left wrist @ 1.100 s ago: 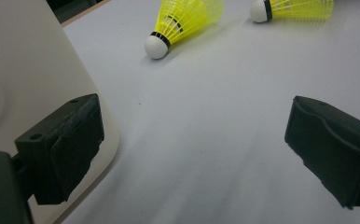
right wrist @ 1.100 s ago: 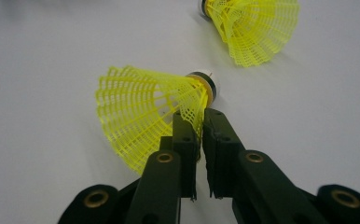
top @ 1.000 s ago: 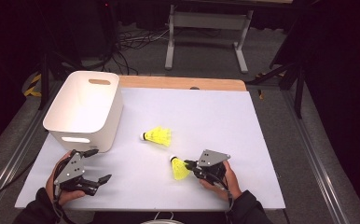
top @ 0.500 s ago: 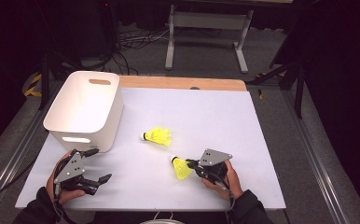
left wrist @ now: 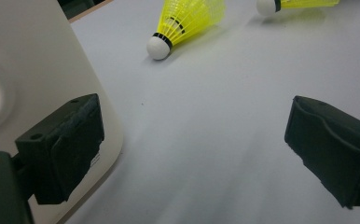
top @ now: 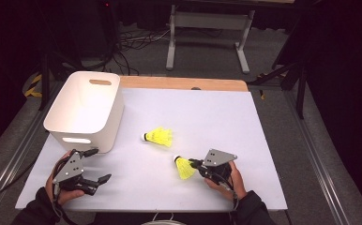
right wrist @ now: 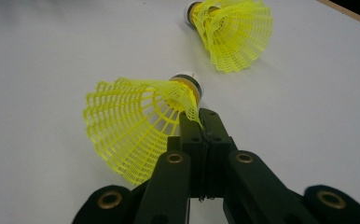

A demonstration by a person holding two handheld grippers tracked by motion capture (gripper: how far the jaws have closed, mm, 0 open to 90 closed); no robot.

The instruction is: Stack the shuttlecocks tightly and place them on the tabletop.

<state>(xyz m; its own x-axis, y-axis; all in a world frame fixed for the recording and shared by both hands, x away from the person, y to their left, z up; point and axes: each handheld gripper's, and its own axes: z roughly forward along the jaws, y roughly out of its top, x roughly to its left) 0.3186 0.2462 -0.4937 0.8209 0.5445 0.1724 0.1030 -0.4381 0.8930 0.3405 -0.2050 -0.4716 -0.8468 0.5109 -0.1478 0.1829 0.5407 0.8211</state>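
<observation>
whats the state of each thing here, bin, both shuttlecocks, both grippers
white bin: upright on the table, open top, nothing seen inside
held shuttlecock: skirt edge pinched between the right gripper's jaws, cork end pointing away
free shuttlecock: lying on its side on the white table, untouched
right gripper: shut on the held shuttlecock
left gripper: jaws wide open, nothing between them, beside the bin
</observation>
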